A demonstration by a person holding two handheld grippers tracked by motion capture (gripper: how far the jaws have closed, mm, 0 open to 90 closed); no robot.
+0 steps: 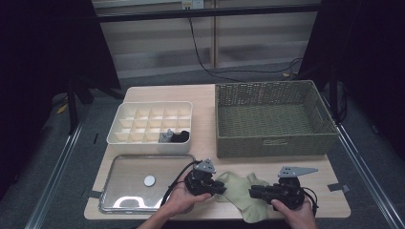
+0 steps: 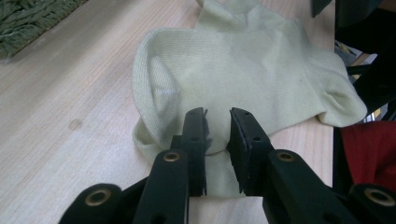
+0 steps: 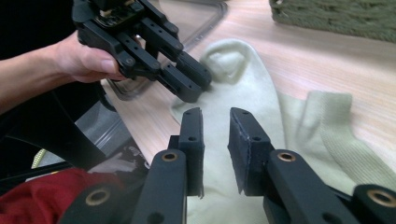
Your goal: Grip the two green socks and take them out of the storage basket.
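Pale yellow-green sock fabric (image 1: pixel 235 192) (image 2: pixel 243 70) (image 3: pixel 243 93) lies crumpled on the wooden table near the front edge, between my two grippers. A ribbed cuff (image 3: pixel 336 123) shows at its side. My left gripper (image 1: pixel 220 187) (image 2: pixel 217 116) (image 3: pixel 194 83) points right and rests on the sock's left edge. Its jaws stand a narrow gap apart with fabric showing in the gap, and the pads do not visibly press it. My right gripper (image 1: pixel 252 192) (image 3: pixel 215 116) points left over the sock's right part. It is open by a similar narrow gap with nothing pinched.
A green woven basket (image 1: pixel 274 143) stands at the back right. A white divided box (image 1: pixel 150 140) sits at the back left with dark rolled socks (image 1: pixel 175 137) in one front compartment. A clear lid (image 1: pixel 124 191) with a white disc (image 1: pixel 149 180) lies front left.
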